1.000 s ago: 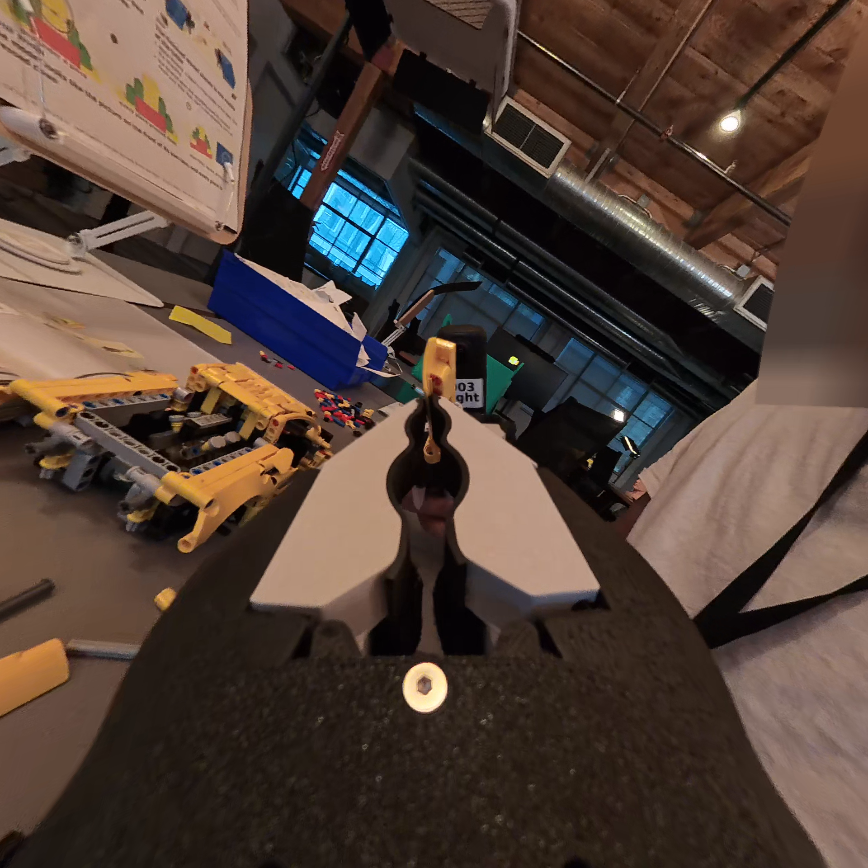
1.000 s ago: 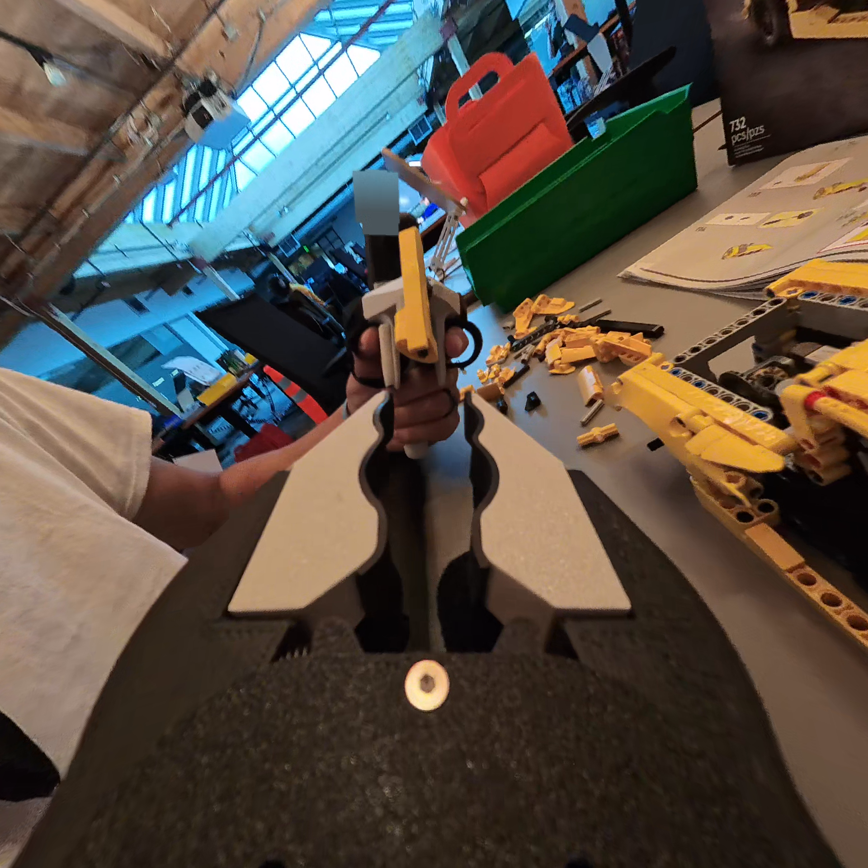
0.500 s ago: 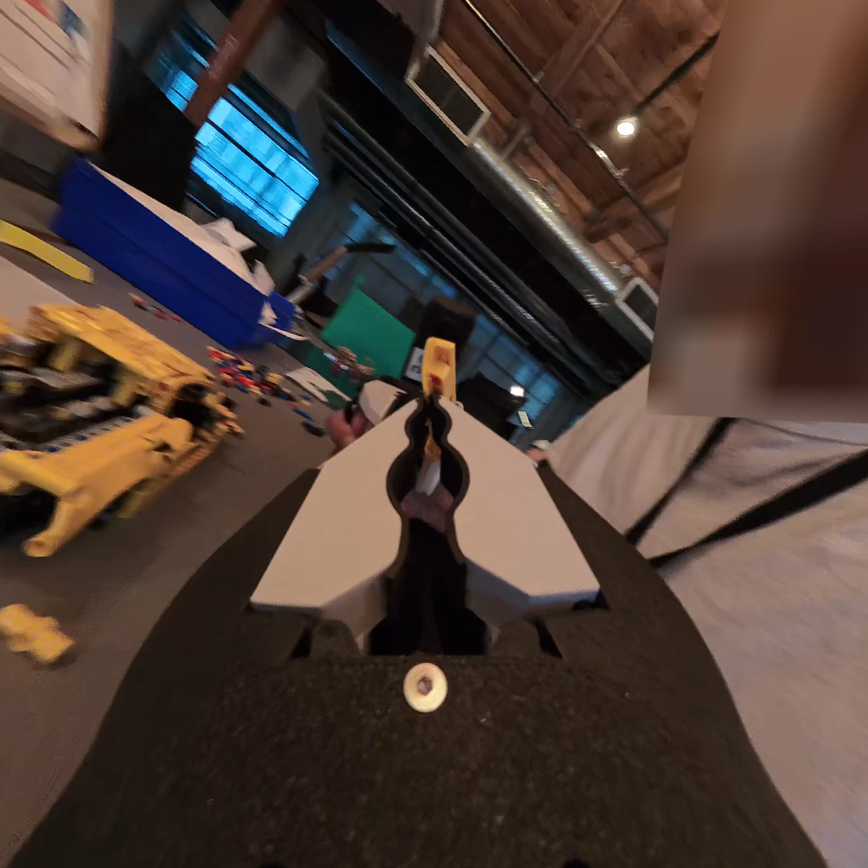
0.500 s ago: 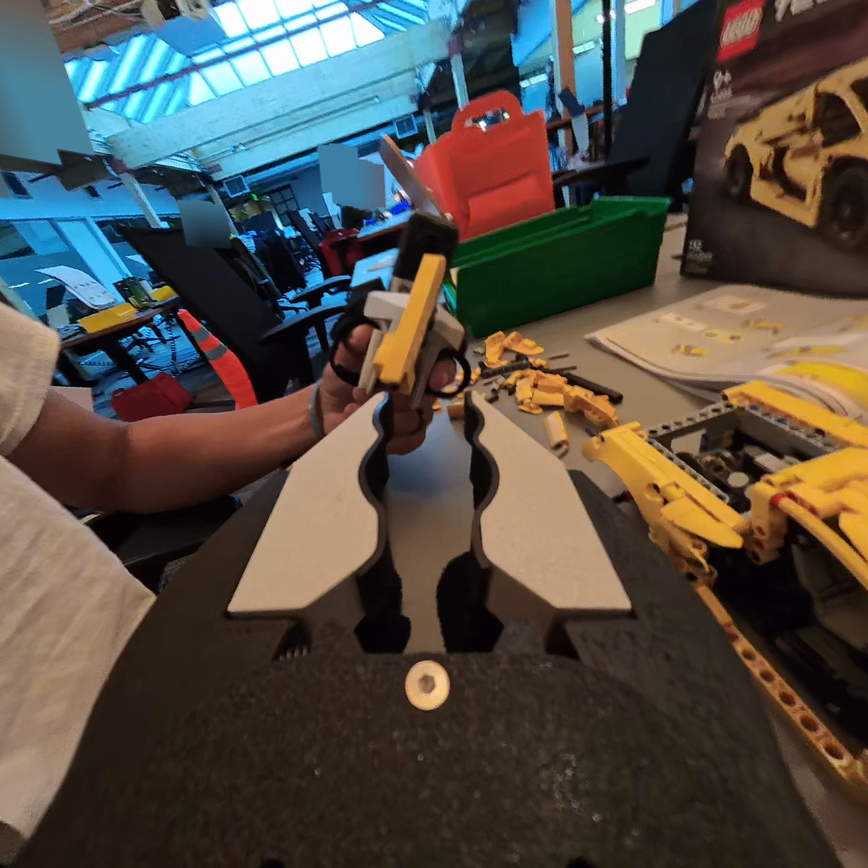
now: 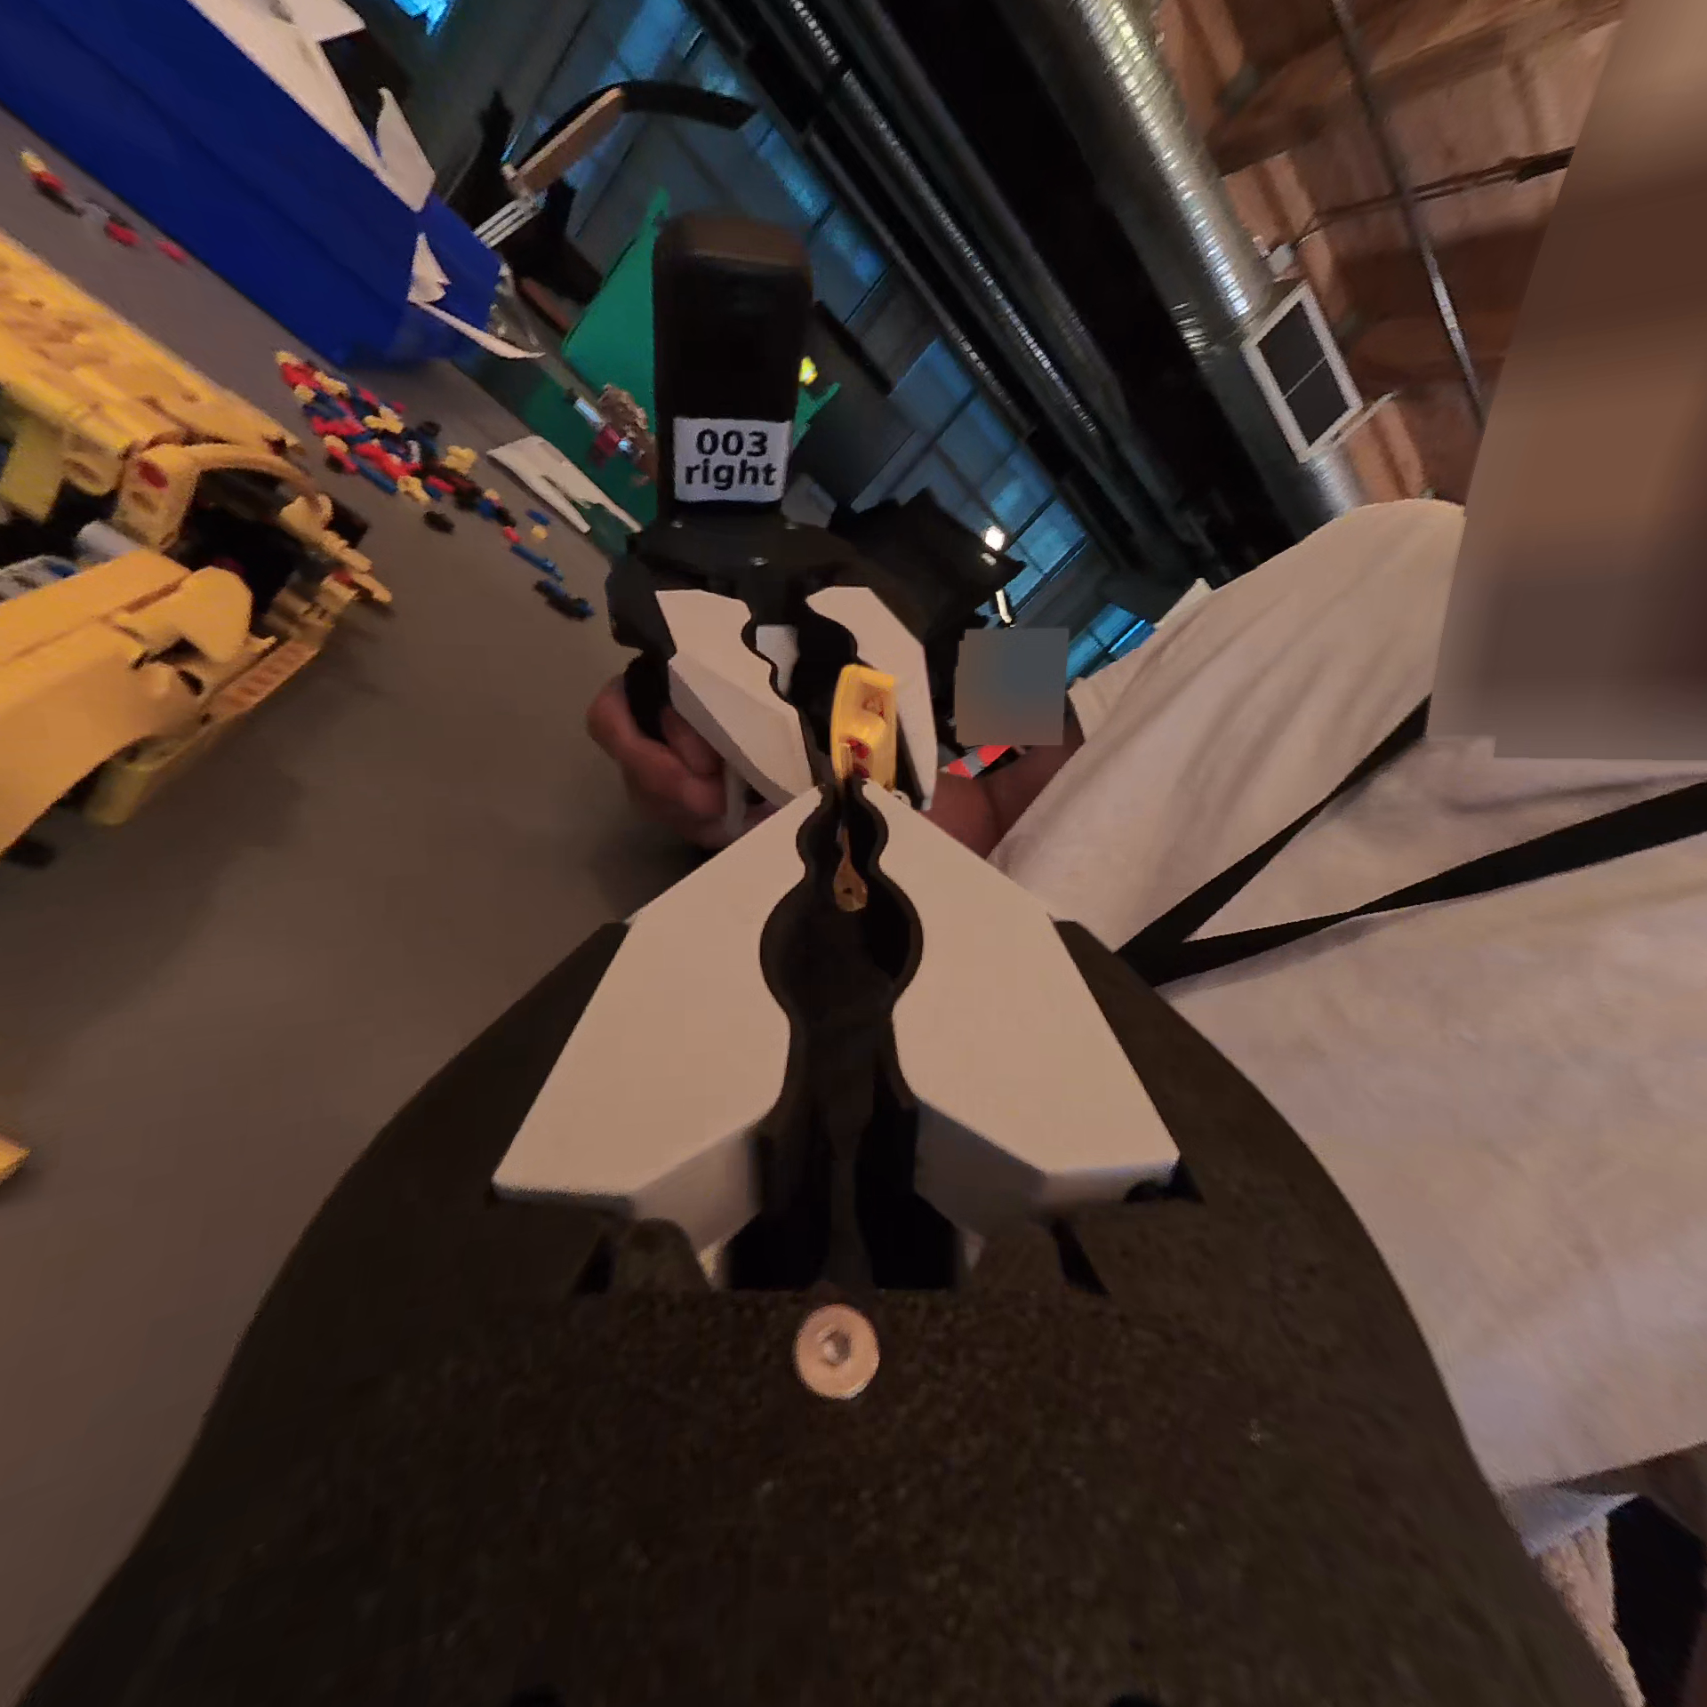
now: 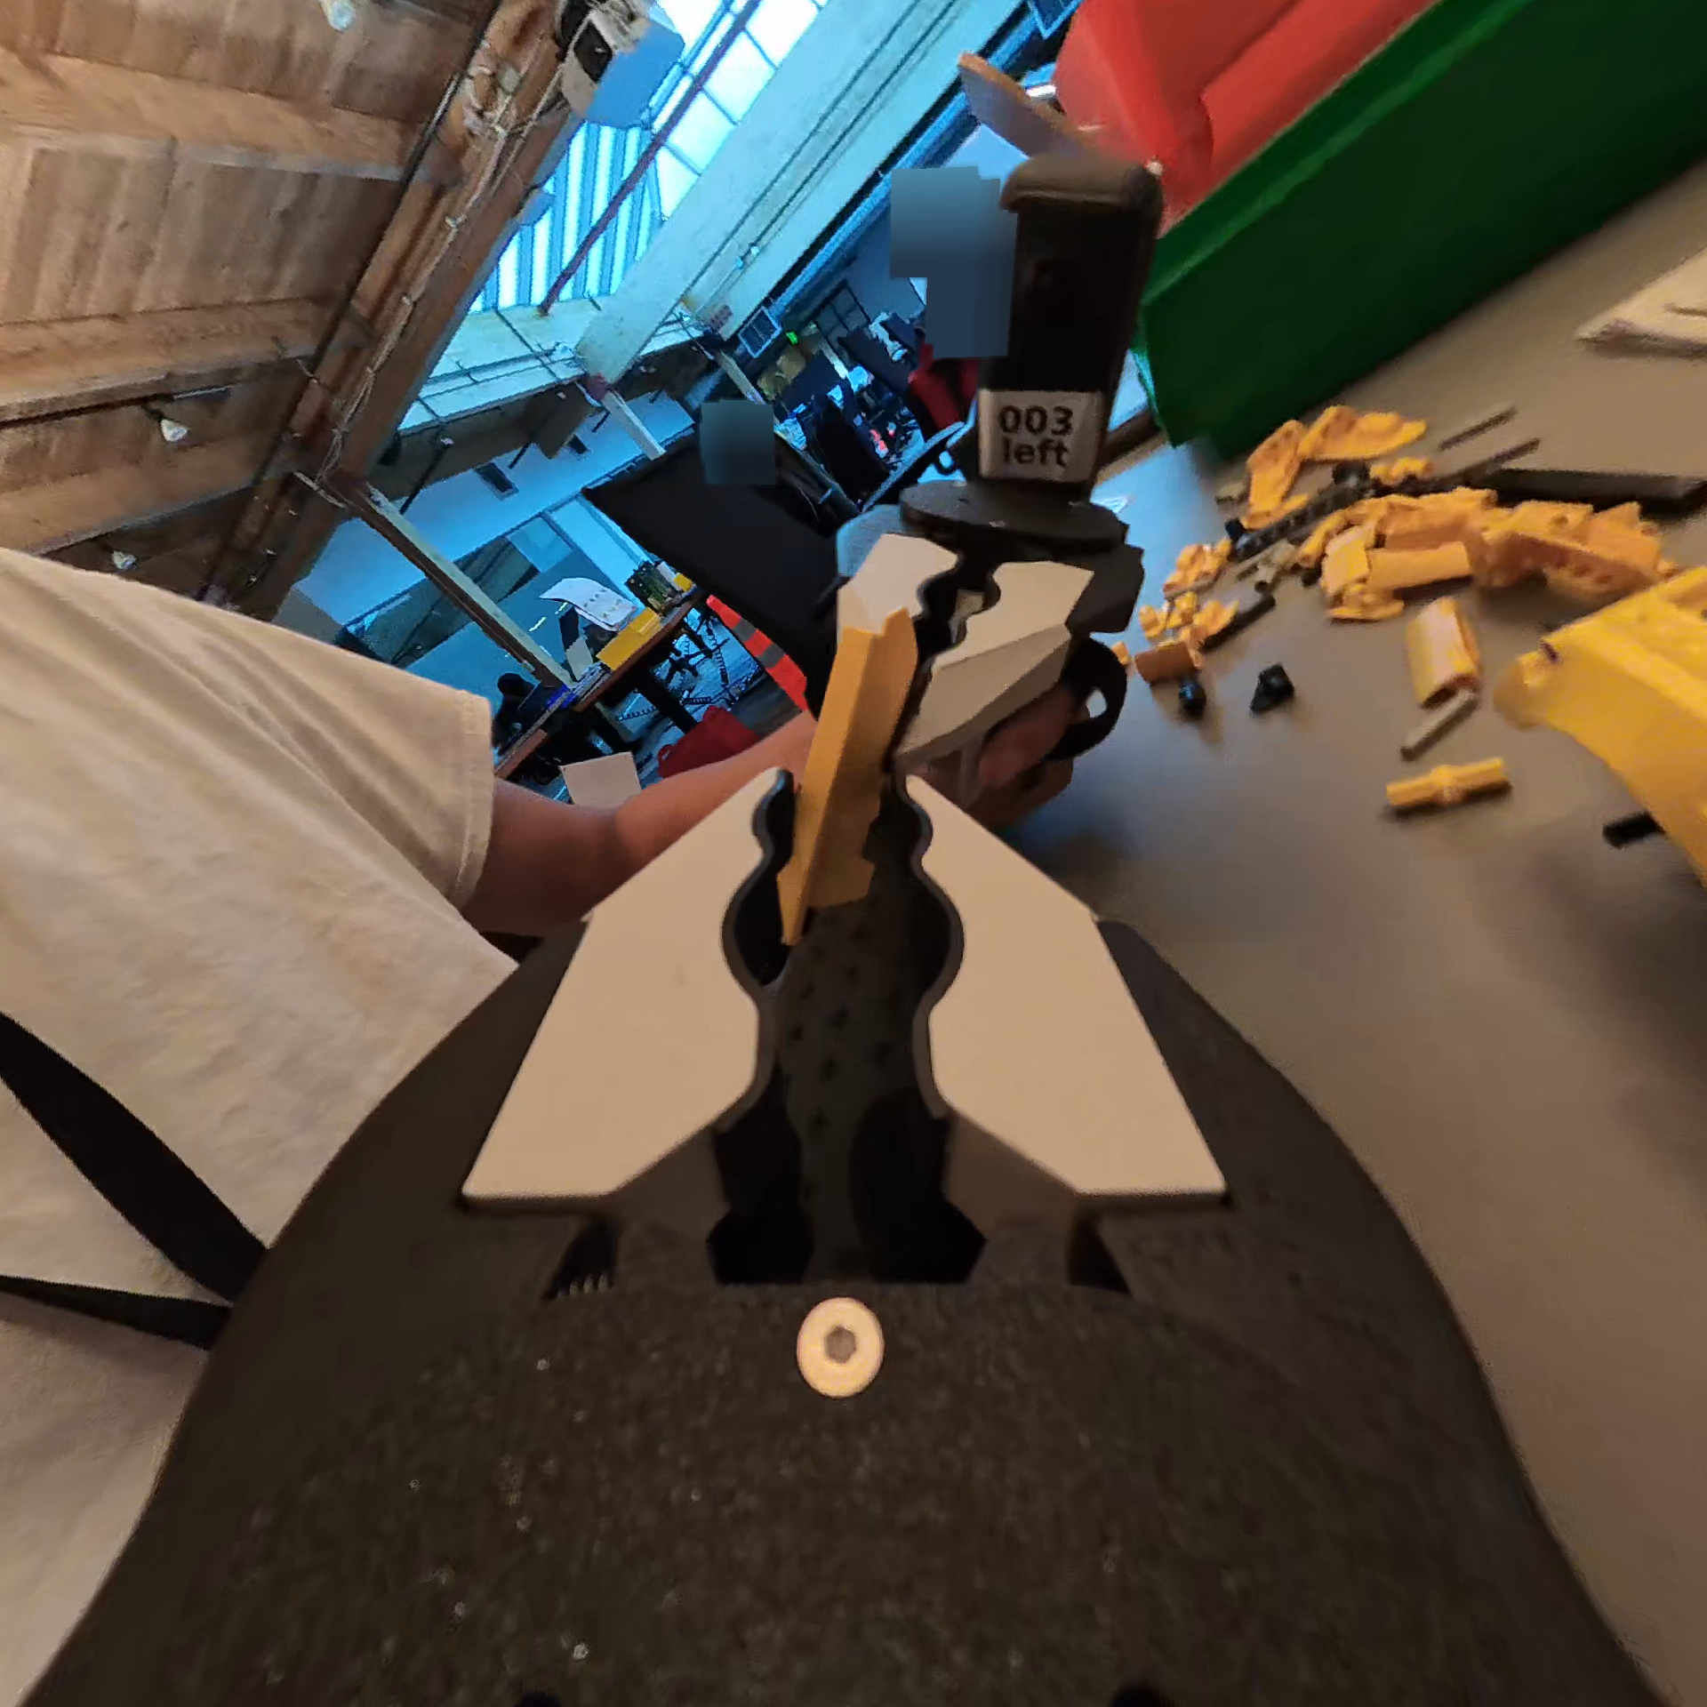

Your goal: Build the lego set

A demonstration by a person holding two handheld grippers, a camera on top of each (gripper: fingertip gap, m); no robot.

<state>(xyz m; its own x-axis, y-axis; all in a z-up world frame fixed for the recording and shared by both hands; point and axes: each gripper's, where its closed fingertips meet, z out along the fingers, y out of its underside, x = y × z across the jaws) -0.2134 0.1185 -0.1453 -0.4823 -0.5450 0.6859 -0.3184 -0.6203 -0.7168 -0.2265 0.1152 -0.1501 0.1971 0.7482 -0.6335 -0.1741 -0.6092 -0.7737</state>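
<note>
My left gripper (image 5: 845, 790) is shut on a thin yellow lego piece (image 5: 861, 725) that sticks out past its tips. In the right wrist view the left gripper (image 6: 903, 739) holds this long yellow piece (image 6: 845, 767), and the piece's free end lies between the fingers of my right gripper (image 6: 845, 785). The right gripper is open with a narrow gap; the piece leans on its left finger (image 6: 665, 998). The two grippers face each other tip to tip, raised above the table. The right gripper (image 5: 822, 730) also shows in the left wrist view. The part-built yellow car (image 5: 139, 600) stands on the table.
The car's corner (image 6: 1616, 665) is at right, with a pile of loose yellow parts (image 6: 1386, 545) and a green bin (image 6: 1386, 231) behind. A blue bin (image 5: 185, 139) and small coloured pieces (image 5: 388, 453) lie beyond the car. The person's white shirt (image 5: 1339, 1016) is close by. The tips of both grippers are at nearly the same place.
The two grippers have come together: the left one brought the yellow piece between the right gripper's fingers, and those fingers have narrowed. Both views swung away from the car.
</note>
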